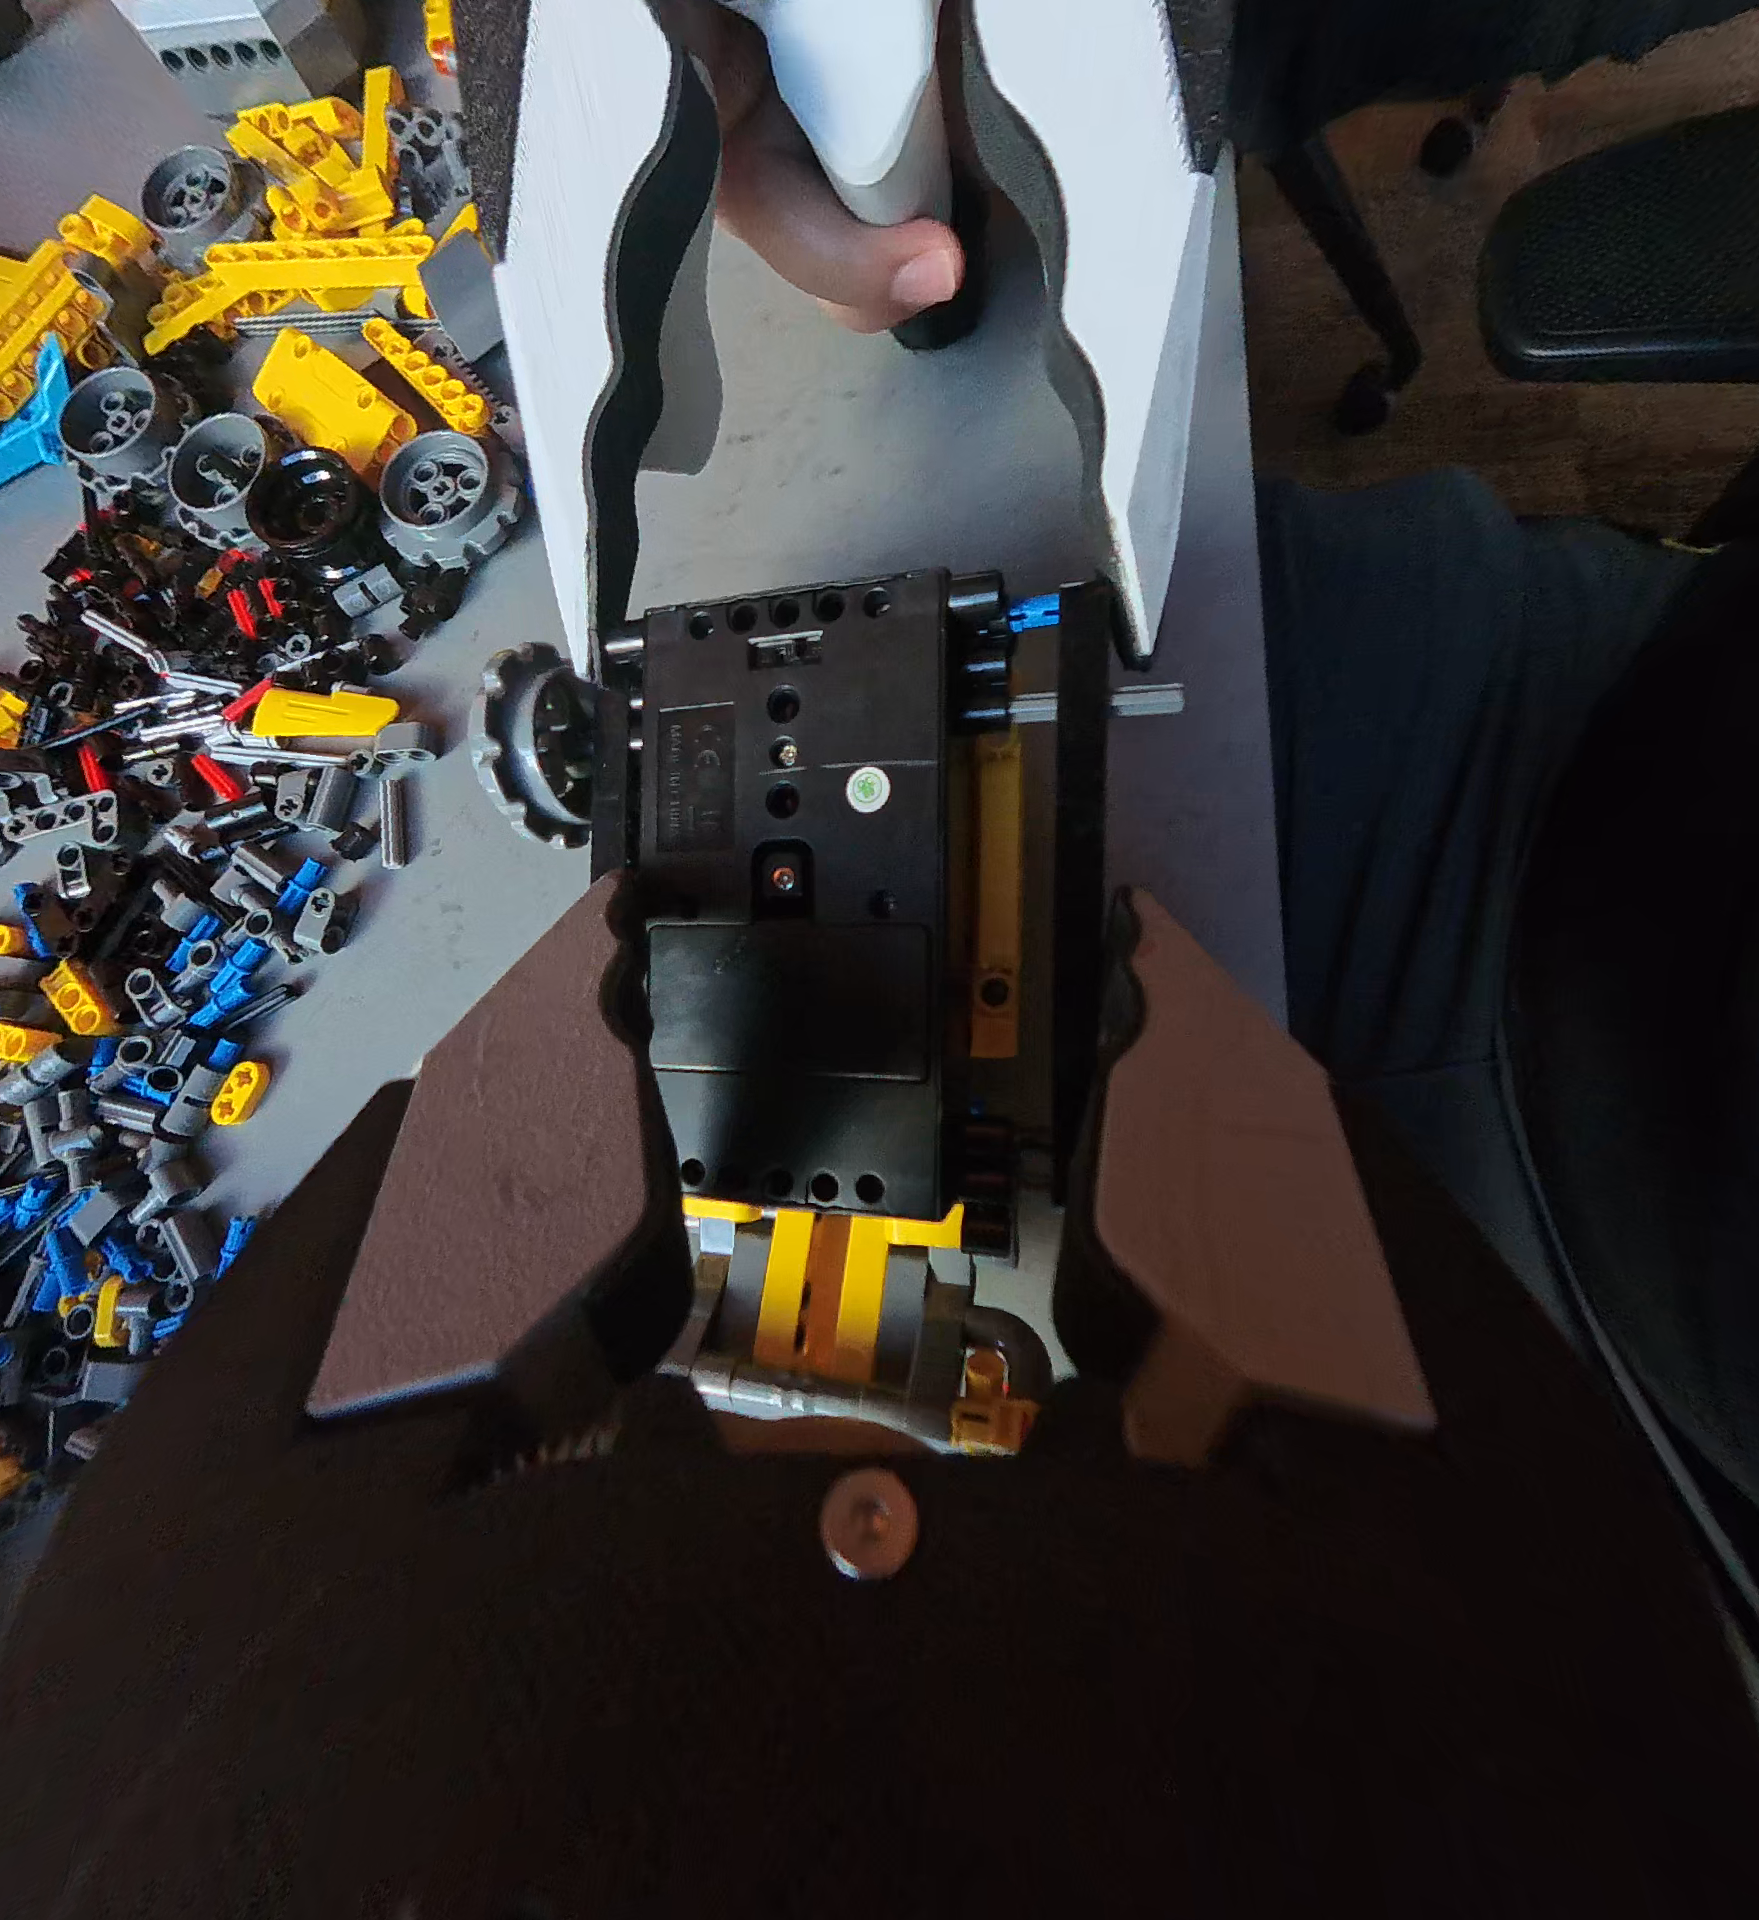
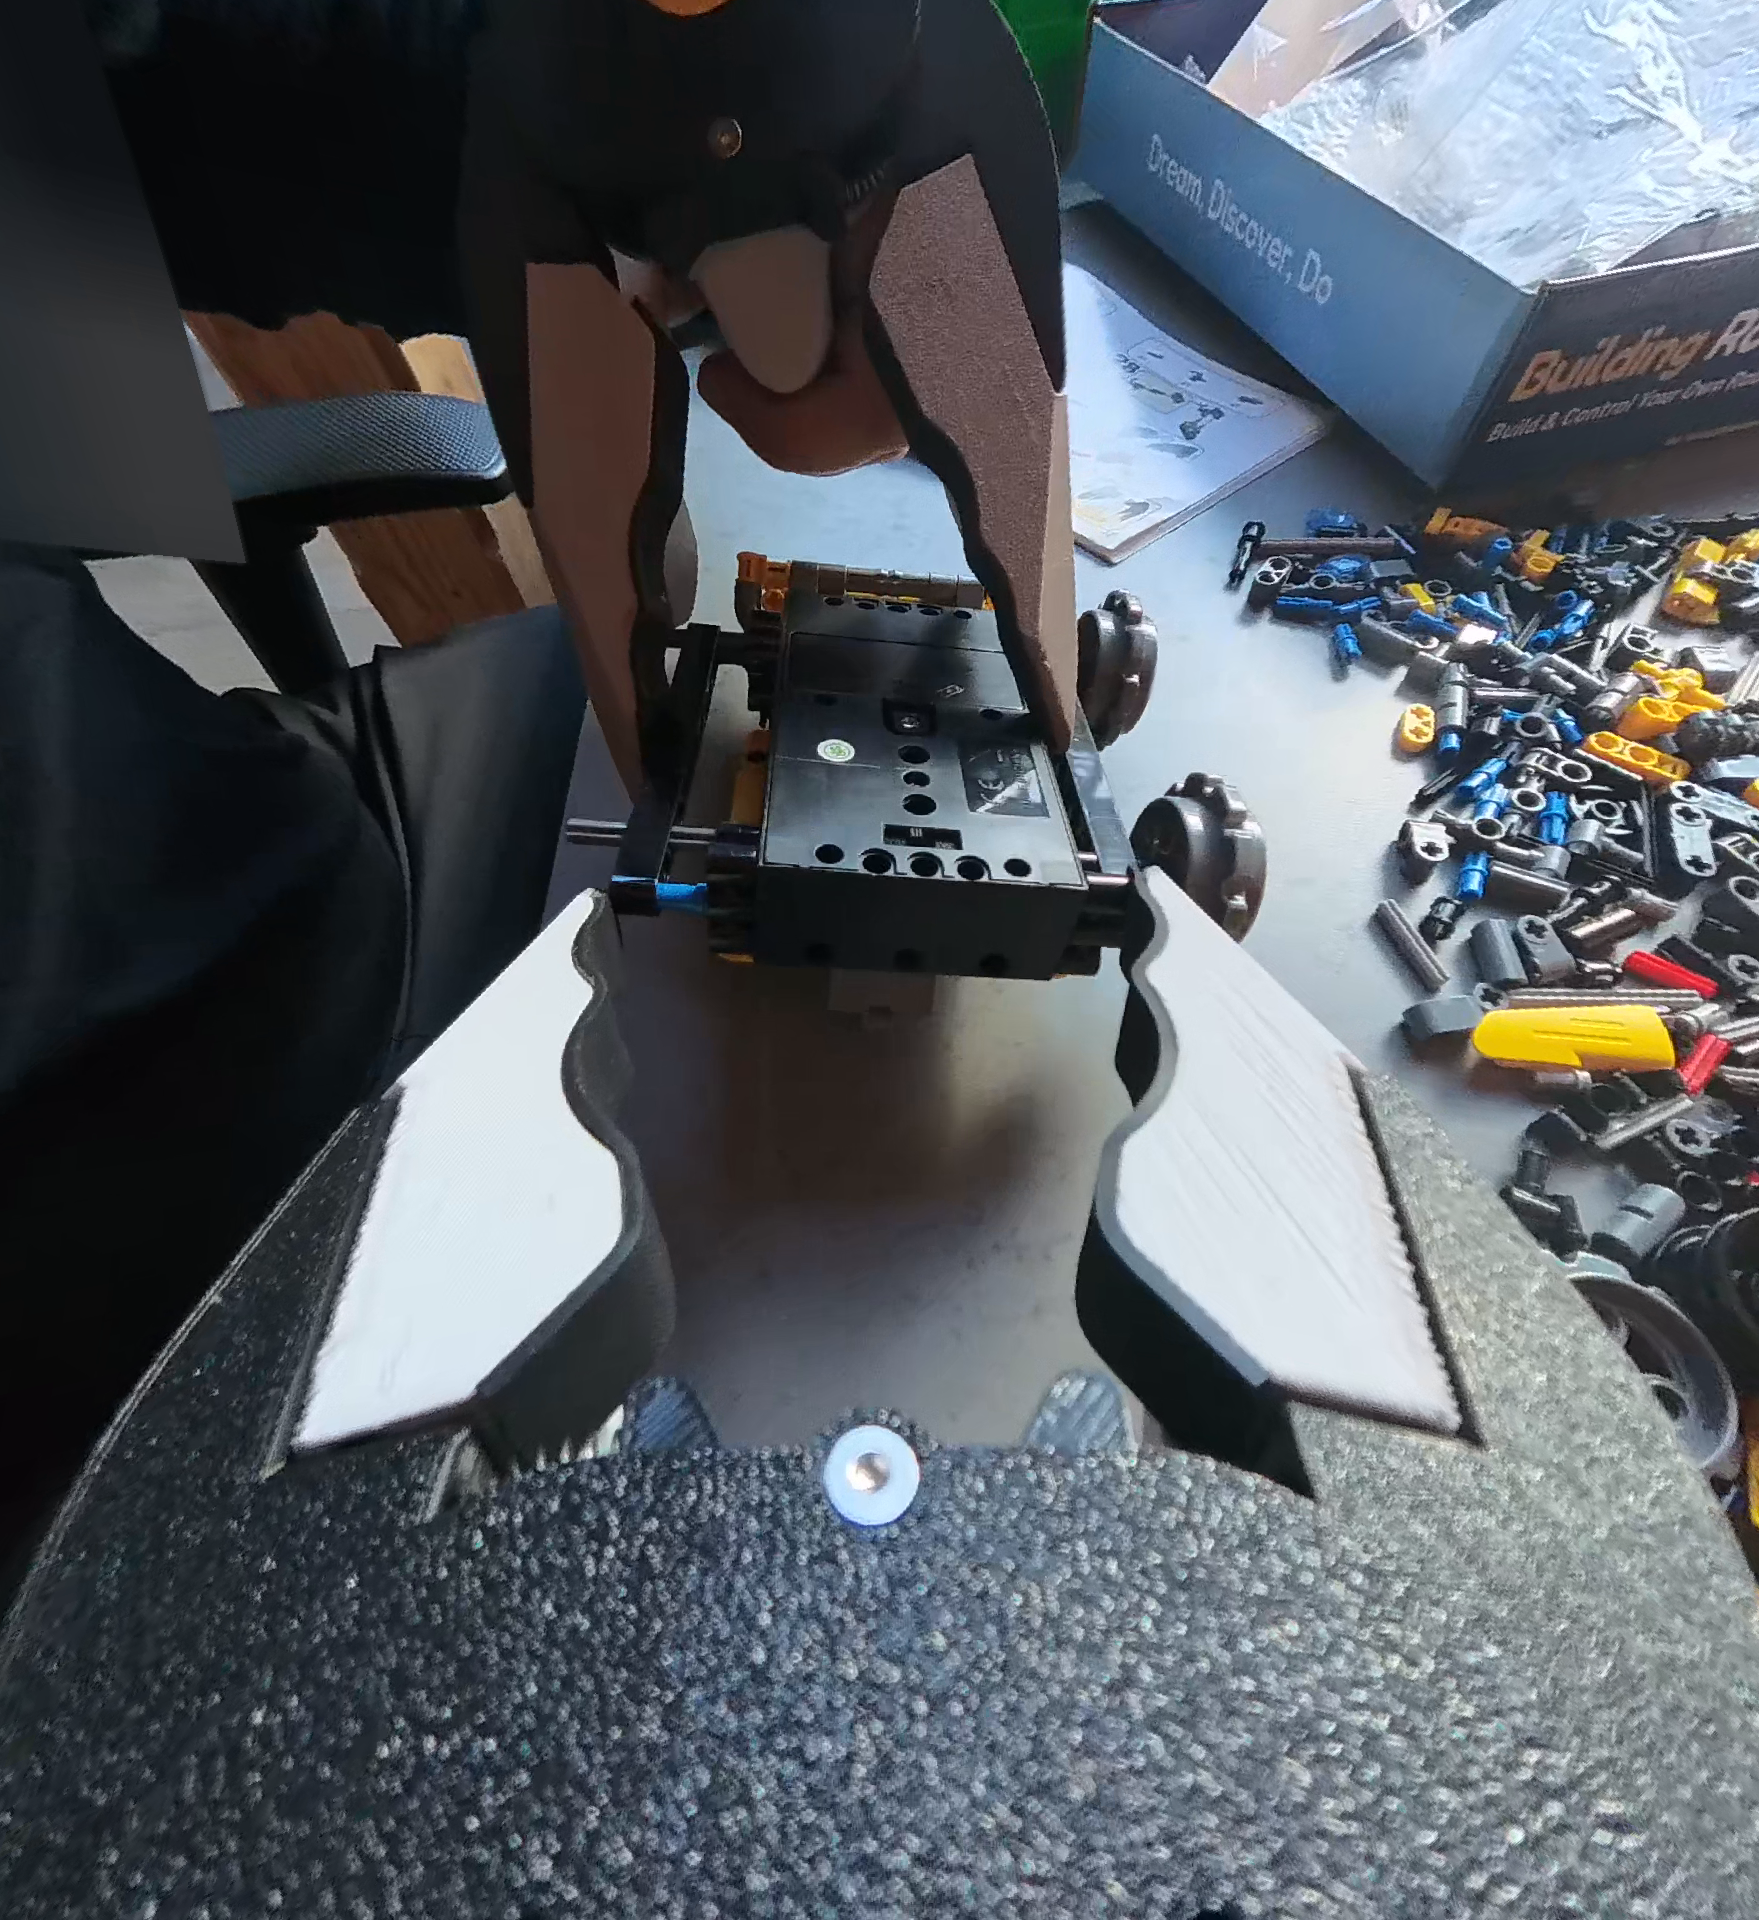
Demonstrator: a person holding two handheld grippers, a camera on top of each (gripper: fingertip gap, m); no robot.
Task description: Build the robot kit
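Note:
A black battery-box model [image 1: 792, 894] with yellow beams, a grey axle and a grey toothed wheel [image 1: 532, 748] is held just above the grey table. My left gripper [image 1: 870, 925], with brown fingers, is shut on the model's sides near its middle; it also shows in the right wrist view [image 2: 854, 748]. My right gripper [image 2: 870, 899], with white fingers [image 2: 1259, 1143], clasps the model [image 2: 916, 831] at the corners of its near end; it faces my left gripper in the left wrist view [image 1: 859, 644]. A hand holds each gripper's handle.
A pile of loose yellow, blue, black and grey building parts [image 1: 179, 727] covers the table beside the model [image 2: 1633, 790]. A blue box [image 2: 1477, 312] and an instruction booklet [image 2: 1166, 436] lie behind. The table edge [image 1: 1259, 727] and a black chair [image 1: 1633, 270] are close by. The tips of both grippers are at nearly the same place.

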